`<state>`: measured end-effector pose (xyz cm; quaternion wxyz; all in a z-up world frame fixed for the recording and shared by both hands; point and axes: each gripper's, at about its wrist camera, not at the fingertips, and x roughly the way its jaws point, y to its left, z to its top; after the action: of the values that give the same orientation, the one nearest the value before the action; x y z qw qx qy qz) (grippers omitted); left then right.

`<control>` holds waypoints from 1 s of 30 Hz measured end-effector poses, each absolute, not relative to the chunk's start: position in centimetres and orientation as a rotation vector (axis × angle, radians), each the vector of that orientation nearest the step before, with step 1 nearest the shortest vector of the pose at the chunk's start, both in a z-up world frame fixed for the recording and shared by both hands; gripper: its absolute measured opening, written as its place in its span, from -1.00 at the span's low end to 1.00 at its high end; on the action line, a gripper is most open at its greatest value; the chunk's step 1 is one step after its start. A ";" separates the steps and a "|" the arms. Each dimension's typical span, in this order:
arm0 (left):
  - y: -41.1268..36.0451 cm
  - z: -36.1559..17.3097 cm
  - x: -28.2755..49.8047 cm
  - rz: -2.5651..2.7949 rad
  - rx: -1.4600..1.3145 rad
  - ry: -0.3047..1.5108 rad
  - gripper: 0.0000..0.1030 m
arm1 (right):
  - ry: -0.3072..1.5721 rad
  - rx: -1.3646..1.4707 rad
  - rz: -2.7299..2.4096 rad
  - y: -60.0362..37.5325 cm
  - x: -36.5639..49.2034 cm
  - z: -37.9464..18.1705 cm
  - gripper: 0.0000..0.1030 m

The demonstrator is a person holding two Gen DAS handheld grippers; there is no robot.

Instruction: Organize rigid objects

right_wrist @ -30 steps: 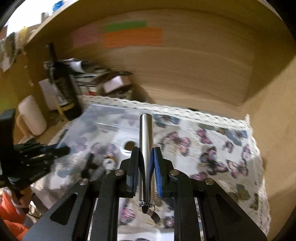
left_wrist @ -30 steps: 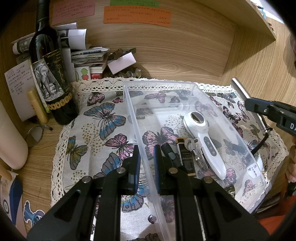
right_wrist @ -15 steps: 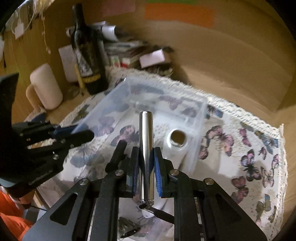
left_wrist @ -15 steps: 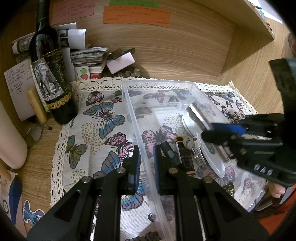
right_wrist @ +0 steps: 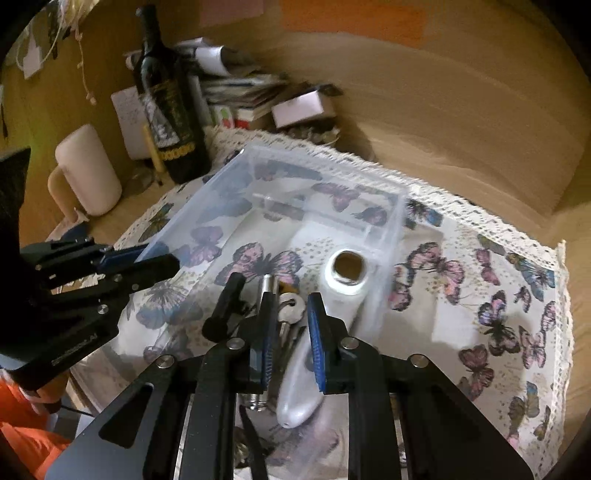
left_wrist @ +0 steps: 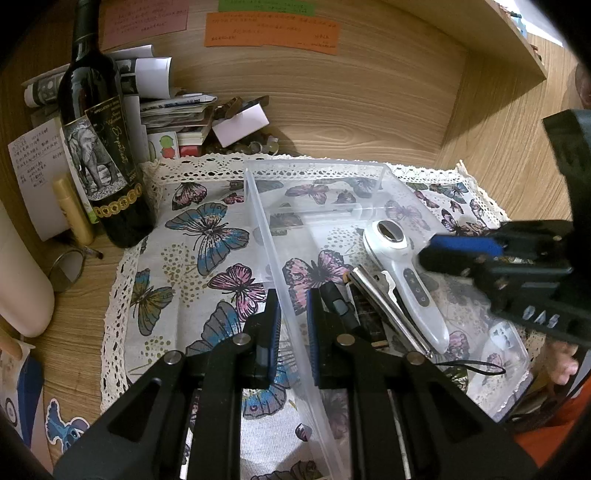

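The metal tube (left_wrist: 384, 302), earlier clenched in the right gripper (right_wrist: 290, 343), now lies released in the clear bin (left_wrist: 258, 206); the left gripper (left_wrist: 293, 332) still clamps the bin's wall.

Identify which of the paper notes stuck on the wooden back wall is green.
The narrow top note, cut by the frame edge, above the wide orange note; the pink note sits left.

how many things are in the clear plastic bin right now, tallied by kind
white handheld device: 1
silver metal cylinder: 1
metal key: 1
black pen-like stick: 1
dark flat bar: 1
Total in the clear plastic bin: 5
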<state>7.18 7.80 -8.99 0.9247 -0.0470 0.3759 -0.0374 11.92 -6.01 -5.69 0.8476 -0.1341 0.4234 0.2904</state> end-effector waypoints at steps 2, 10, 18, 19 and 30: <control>7.8 -9.0 7.2 -0.076 -0.096 0.771 -0.76 | 0.872 -0.267 0.585 -7.0 11.9 -5.0 -0.59; 7.8 -9.0 7.2 -0.077 -0.097 0.771 -0.76 | 0.836 -0.217 0.434 -12.4 12.0 -3.1 -0.43; 7.8 -9.0 7.1 -0.073 -0.093 0.772 -0.76 | 0.920 -0.223 0.330 -16.0 11.9 -5.6 -0.26; 7.8 -9.0 7.1 -0.073 -0.093 0.772 -0.76 | 0.938 -0.224 0.326 -16.2 12.0 -6.2 -0.23; 7.8 -8.9 7.1 -0.069 -0.088 0.774 -0.76 | 1.109 -0.248 0.341 -17.1 13.3 -11.3 -0.38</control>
<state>7.12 7.82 -8.92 0.9246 -0.0427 0.3771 -0.0338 13.27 -17.06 -11.31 0.8292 -0.1166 0.5225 0.1609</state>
